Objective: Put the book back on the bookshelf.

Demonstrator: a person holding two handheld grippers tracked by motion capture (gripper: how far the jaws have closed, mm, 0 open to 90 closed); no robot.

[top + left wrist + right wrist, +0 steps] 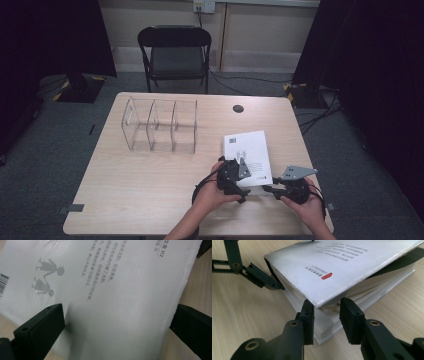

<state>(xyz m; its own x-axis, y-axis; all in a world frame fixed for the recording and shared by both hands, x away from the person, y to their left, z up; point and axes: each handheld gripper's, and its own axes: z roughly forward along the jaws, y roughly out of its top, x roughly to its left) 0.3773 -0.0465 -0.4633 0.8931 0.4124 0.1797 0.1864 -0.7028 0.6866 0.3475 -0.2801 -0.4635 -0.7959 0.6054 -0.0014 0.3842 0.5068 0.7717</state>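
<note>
The paperback book [248, 156] lies flat on the tabletop [150, 180] at about 4 o'clock. It looks fairly thick and heavy with a limp, glossy cover; best gripped at the spine. The left tool [235, 181] straddles it, spread wide. The right tool [325, 315], low and level, stands narrowly parted at the lifted corner, not yet pinching.

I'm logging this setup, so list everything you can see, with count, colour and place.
book: one, white cover, lying on the table's near right part
rack: one, clear, three-slot, table's far left
table: one, light wood
hole: one, dark, far right of the tabletop
chair: one, black, beyond the table
outlet: one, on the far wall
curtains: two, black, at both sides
left tongs: black, open, astride the book's near left corner
right tongs: black, open at the book's near edge
hands: two, holding the tongs
</note>
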